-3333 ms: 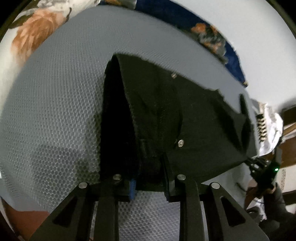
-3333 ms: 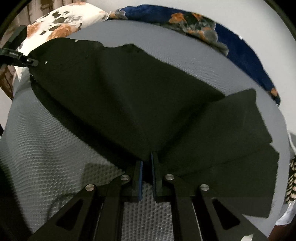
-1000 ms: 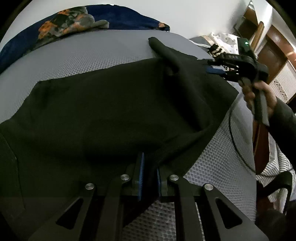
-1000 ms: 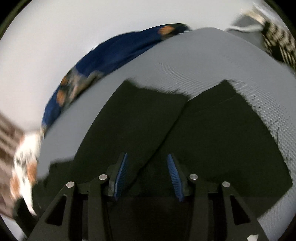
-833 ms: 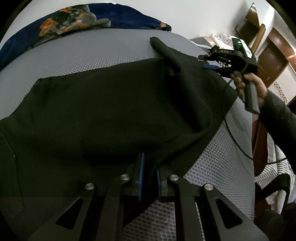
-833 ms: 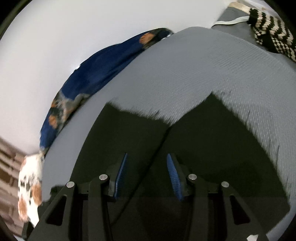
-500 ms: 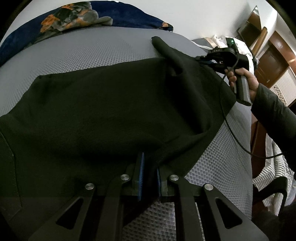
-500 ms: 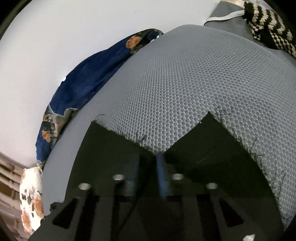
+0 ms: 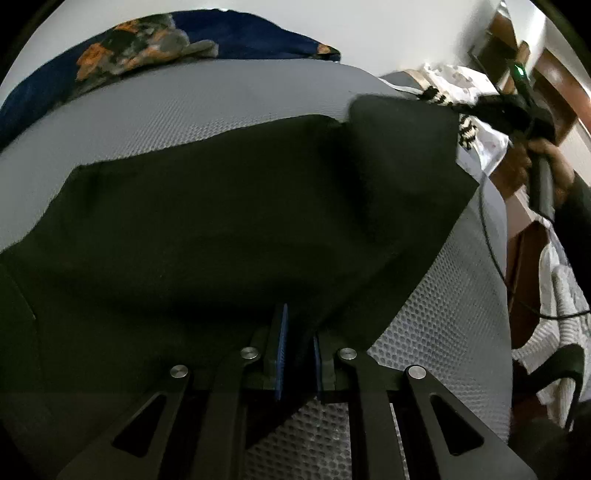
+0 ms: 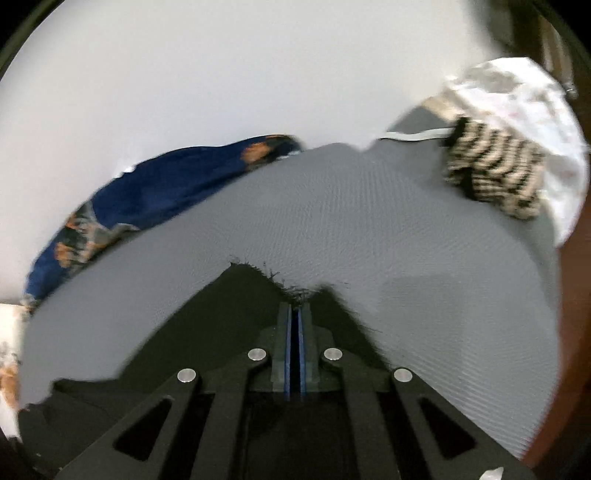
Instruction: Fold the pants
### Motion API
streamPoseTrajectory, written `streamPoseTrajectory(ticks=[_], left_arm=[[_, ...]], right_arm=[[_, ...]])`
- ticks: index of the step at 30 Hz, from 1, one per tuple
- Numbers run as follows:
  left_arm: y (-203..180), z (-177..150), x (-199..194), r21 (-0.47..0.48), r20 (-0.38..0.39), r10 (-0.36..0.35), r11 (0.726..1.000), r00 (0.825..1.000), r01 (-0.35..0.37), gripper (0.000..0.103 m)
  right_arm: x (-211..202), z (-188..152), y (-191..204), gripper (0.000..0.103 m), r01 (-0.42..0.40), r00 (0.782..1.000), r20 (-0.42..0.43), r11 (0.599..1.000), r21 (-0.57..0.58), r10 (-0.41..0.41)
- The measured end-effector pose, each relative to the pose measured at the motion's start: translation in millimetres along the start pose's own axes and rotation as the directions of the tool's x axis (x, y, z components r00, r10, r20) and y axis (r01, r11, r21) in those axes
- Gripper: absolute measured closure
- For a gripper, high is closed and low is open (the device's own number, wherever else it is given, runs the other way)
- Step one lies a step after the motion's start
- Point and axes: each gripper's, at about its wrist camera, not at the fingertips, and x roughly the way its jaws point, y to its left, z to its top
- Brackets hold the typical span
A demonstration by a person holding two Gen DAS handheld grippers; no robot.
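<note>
The black pants [image 9: 229, 206] lie spread across a grey mesh mattress [image 9: 184, 99]. My left gripper [image 9: 298, 332] is shut on the near edge of the pants. In the left wrist view the right gripper [image 9: 476, 105] holds the far right end of the pants, lifted off the mattress. In the right wrist view my right gripper [image 10: 294, 310] is shut on the frayed leg ends of the pants [image 10: 240, 306], which hang down on both sides of the fingers.
A blue floral cloth [image 9: 155, 33] lies along the wall at the mattress's far edge, also seen in the right wrist view [image 10: 155, 184]. A black-and-cream striped knit [image 10: 495, 173] and white cloth [image 10: 524, 96] lie at the mattress end. Wooden furniture [image 9: 554, 74] stands at right.
My right gripper has shut on the leg ends of the pants and lifted them up and back. My left gripper has kept its hold on the near edge without moving.
</note>
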Motion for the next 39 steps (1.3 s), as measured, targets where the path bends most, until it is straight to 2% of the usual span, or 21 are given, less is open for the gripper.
streamPoseTrajectory(ticks=[5, 7, 13, 16, 19, 22, 24, 26, 27, 32, 35, 37, 39], left_arm=[[-10.9, -0.1, 3.9, 0.069, -0.007, 0.027, 0.997, 1.000, -0.027, 0.091], [-13.2, -0.8, 4.5, 0.091, -0.005, 0.037, 0.995, 0.999, -0.036, 0.091], [-17.5, -3.8, 2.8, 0.144, -0.010, 0.045, 0.989, 0.999, -0.043, 0.091], [-18.4, -5.0, 4.7, 0.154, -0.005, 0.046, 0.987, 0.999, -0.044, 0.091], [-18.9, -4.8, 3.4, 0.157, -0.012, 0.050, 0.986, 0.999, -0.047, 0.088], [-17.9, -5.6, -0.7, 0.144, -0.016, 0.042, 0.989, 0.999, -0.040, 0.079], [-14.6, -5.6, -8.6, 0.124, -0.010, 0.009, 0.992, 1.000, -0.007, 0.075], [-10.5, -4.6, -17.6, 0.102, 0.013, -0.007, 0.995, 1.000, 0.005, 0.059], [-7.1, -3.5, -24.3, 0.089, 0.032, -0.014, 0.996, 0.999, 0.011, 0.055], [11.2, 2.9, -54.3, 0.036, 0.135, -0.035, 0.999, 0.990, 0.030, 0.051], [34.1, 10.7, -69.2, -0.053, 0.212, 0.024, 0.998, 0.977, -0.013, 0.050], [51.6, 14.6, -74.3, -0.126, 0.240, 0.065, 0.991, 0.969, -0.035, 0.050], [73.7, 16.9, -77.9, -0.218, 0.248, 0.128, 0.973, 0.960, -0.073, 0.050]], right_arm=[[11.8, -51.3, -43.2, 0.101, 0.121, 0.986, -0.122, 0.992, 0.027, -0.117], [18.9, -65.3, -52.9, 0.101, 0.134, 0.980, -0.158, 0.990, 0.052, -0.124], [7.6, -69.9, -58.0, 0.102, 0.134, 0.985, -0.122, 0.989, 0.061, -0.126], [21.4, -76.3, -60.6, 0.102, 0.142, 0.977, -0.166, 0.989, 0.046, -0.133], [20.8, -75.1, -62.1, 0.099, 0.140, 0.978, -0.164, 0.988, 0.065, -0.128], [17.7, -73.4, -62.8, 0.093, 0.122, 0.976, -0.188, 0.990, 0.074, -0.106], [12.4, -69.1, -62.5, 0.089, 0.103, 0.978, -0.190, 0.992, 0.072, -0.088], [4.8, -61.4, -60.4, 0.089, 0.096, 0.982, -0.167, 0.993, 0.064, -0.084], [2.8, -56.4, -59.2, 0.089, 0.089, 0.985, -0.156, 0.994, 0.059, -0.079], [9.5, -19.5, -43.5, 0.088, -0.044, 0.992, -0.121, 0.999, 0.023, 0.046], [32.7, 6.7, -26.8, 0.088, -0.165, 0.972, -0.165, 0.986, 0.016, 0.165], [50.9, 22.8, -15.5, 0.088, -0.208, 0.957, -0.205, 0.978, 0.008, 0.205], [68.5, 34.3, -7.6, 0.088, -0.226, 0.948, -0.229, 0.974, -0.001, 0.220]])
